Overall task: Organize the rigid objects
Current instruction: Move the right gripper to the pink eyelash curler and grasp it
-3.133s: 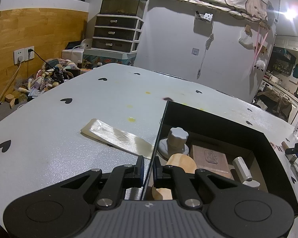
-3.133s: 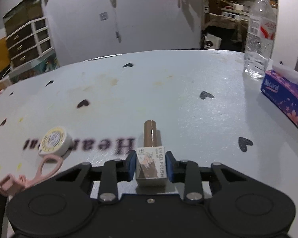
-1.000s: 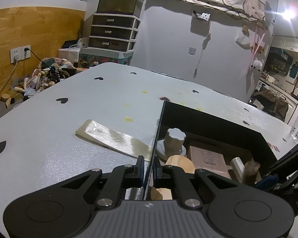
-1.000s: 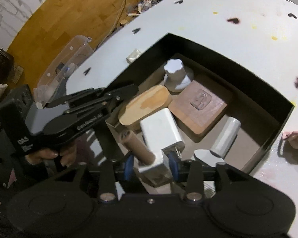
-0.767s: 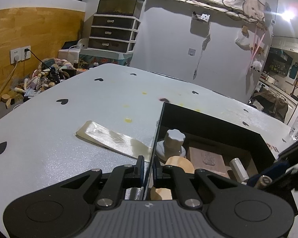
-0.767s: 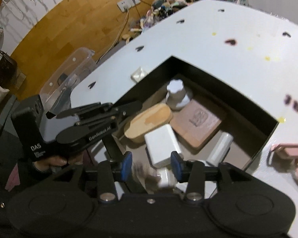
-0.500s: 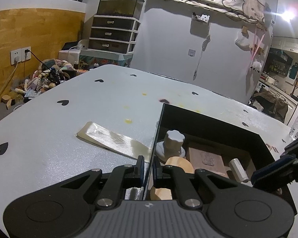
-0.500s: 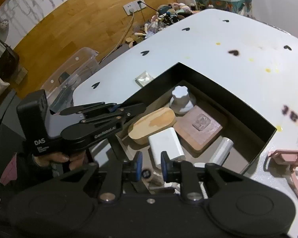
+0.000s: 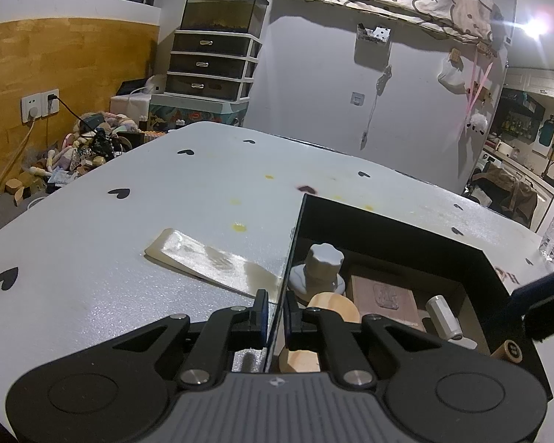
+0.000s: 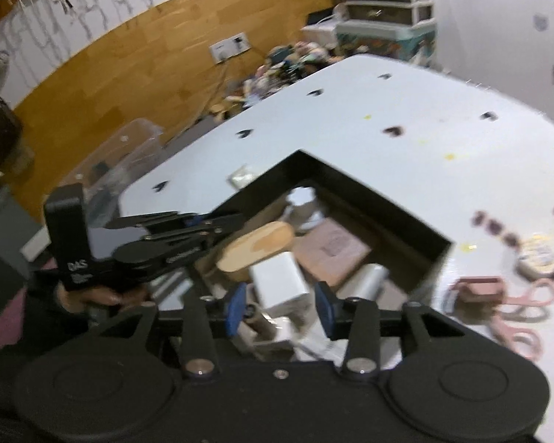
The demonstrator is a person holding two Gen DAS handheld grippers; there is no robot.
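Observation:
My left gripper (image 9: 275,310) is shut on the left wall of the black box (image 9: 387,229), and it shows in the right wrist view too, left gripper (image 10: 236,217) on the box (image 10: 354,184). In the box lie a white knob (image 9: 323,262), a wooden oval (image 9: 332,304), a brown square block (image 9: 384,295), a white cylinder (image 9: 443,317) and a white charger (image 10: 280,284). My right gripper (image 10: 280,308) hovers above the box's near corner, its jaws opening with nothing between the pads. The brown-capped polish bottle (image 10: 258,323) lies in the box beneath it.
A beige flat strip (image 9: 207,258) lies on the white table (image 9: 147,203) left of the box. Pink items (image 10: 480,288) and a round tin (image 10: 539,258) sit on the table right of the box. A hand (image 10: 103,295) holds the left gripper.
The right gripper let the polish bottle go into the box, closed to nearly shut, then spread again while rising and pulling back. The left gripper kept still on the box wall.

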